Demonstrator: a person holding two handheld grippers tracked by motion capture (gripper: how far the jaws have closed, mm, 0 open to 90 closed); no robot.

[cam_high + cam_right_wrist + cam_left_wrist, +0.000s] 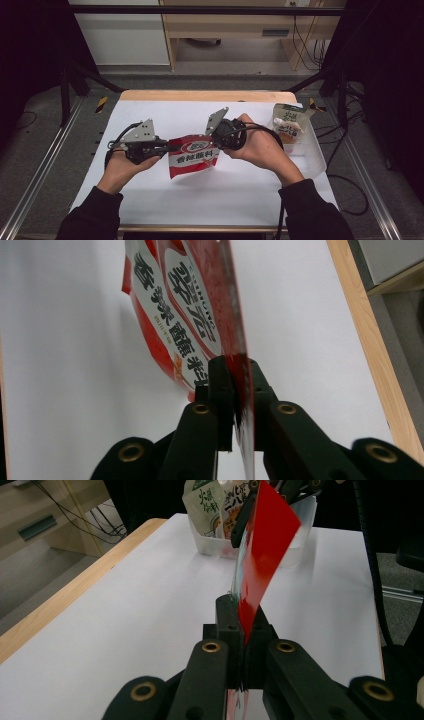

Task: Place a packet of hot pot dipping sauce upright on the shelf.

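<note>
At the middle of the white-covered table (150,200), held up between two hand-held grippers: one red packet (194,156), white label with dark characters facing the person.

Item 1. Red packet. Raised off the table sheet, pinched at both side edges. Its left edge sits at the 9 o'clock side, its right upper corner at about 2 o'clock. In the left gripper view the packet (260,560) stands edge-on, rising from the jaws toward 12 o'clock. In the right gripper view the packet (200,315) runs up from the jaws, label side turned to 10 o'clock.

Item 2. Left gripper (162,145). Jaws closed tight on the packet's left edge; no gap beyond the foil itself. Same clamp seen close in its own view (243,630). Held by the left hand (122,167), dark sleeve behind.

Item 3. Right gripper (217,136). Jaws likewise pressed together on the packet's right edge, shown close in its own view (236,385). Held by the right hand (257,145).

Item 4. Clear plastic tub (312,152), at 3 o'clock from the packet, near the table's right edge, well apart from both grippers.

Item 5. Green-and-white pouch (289,120), standing upright inside the tub at its far end.
</note>
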